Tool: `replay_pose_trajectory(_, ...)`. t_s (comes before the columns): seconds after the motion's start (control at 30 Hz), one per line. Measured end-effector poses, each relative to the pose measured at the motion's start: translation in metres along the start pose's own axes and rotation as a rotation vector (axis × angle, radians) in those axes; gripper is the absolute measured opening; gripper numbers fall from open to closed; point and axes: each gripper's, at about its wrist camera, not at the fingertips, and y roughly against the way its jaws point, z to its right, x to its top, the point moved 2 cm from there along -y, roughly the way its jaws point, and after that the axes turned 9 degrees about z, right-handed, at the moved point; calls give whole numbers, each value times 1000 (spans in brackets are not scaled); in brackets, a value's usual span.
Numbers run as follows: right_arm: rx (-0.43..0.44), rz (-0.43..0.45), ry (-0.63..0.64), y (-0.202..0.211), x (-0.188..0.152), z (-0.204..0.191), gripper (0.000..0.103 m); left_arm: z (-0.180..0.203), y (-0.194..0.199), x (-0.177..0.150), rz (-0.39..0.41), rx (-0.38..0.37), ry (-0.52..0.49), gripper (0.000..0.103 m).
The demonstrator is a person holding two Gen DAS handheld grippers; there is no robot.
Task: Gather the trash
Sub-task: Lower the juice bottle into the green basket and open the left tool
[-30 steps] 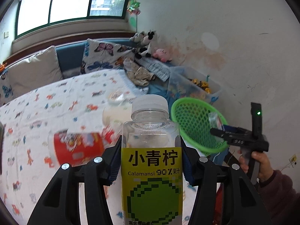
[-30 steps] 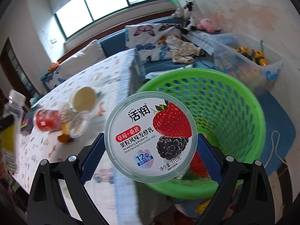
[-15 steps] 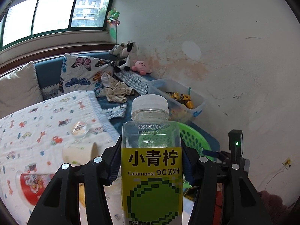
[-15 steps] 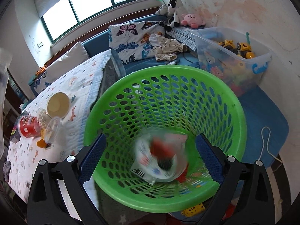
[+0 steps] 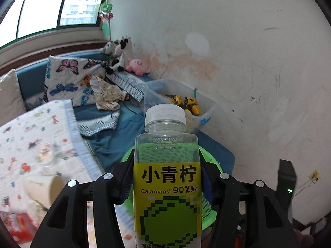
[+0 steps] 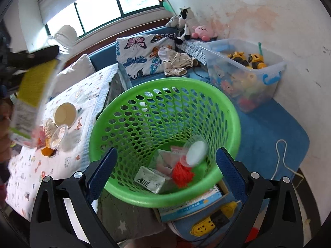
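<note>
My left gripper (image 5: 166, 180) is shut on a clear calamansi juice bottle (image 5: 167, 188) with a yellow label and white cap, held upright above the green mesh basket (image 5: 209, 210). The bottle also shows blurred at the left of the right wrist view (image 6: 35, 86). My right gripper (image 6: 165, 171) is open and empty over the green basket (image 6: 165, 103). Inside the basket lie the yogurt cup (image 6: 195, 149), a small carton (image 6: 152, 179) and a red wrapper (image 6: 182, 173).
The patterned table cloth (image 6: 86, 95) holds a paper cup (image 6: 64, 113), a clear plastic cup (image 6: 59, 137) and a red can (image 5: 18, 225). A clear toy bin (image 6: 246, 72) stands by the wall. A power strip (image 6: 209, 225) and a booklet (image 6: 196, 204) lie under the basket.
My right gripper opened and the yogurt cup dropped into the basket. My left gripper carried the bottle right, from above the table to over the basket.
</note>
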Motion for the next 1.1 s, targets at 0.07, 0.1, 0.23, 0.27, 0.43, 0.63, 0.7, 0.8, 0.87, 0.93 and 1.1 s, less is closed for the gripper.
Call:
replay_pose_trajectory(0.07, -3, 6, -4, 5, 0, 3, 95, 3, -11, -2, -4, -13, 1, 53)
replay_pose_trajectory(0.1, -4, 12, -9, 8, 0, 5, 95, 6, -15, -3, -2, -14, -1, 53)
replay_pose_trajectory(0.23, -7, 26, -23, 15, 1, 12, 95, 10, -38, -6, -15, -20, 5, 53)
replay_pose_trajectory(0.27, -11, 27, -24, 16, 1, 13, 95, 11, -43, -7, -21, -17, 7, 53)
replay_pose_trajectory(0.43, -7, 37, -29, 23, 0, 15, 95, 13, -65, -17, -62, -2, 4, 53)
replay_pose_trajectory(0.63, 0, 41, -35, 25, -1, 15, 95, 12, -74, -28, -86, 12, 12, 58)
replay_pose_trajectory(0.7, 3, 41, -35, 26, -2, 14, 95, 12, -71, -28, -84, 7, 12, 59)
replay_pose_trajectory(0.8, 12, 45, -32, 28, -2, 9, 95, 11, -60, -28, -72, 8, 3, 62)
replay_pose_trajectory(0.87, 21, 45, -28, 29, -3, 6, 95, 10, -48, -29, -64, 12, -4, 62)
replay_pose_trajectory(0.93, 30, 43, -15, 30, -2, 0, 95, 8, -35, -29, -55, 30, -16, 62)
replay_pose_trajectory(1.1, 62, 33, 12, 28, -3, -21, 95, -6, 1, -34, -34, 72, -16, 62)
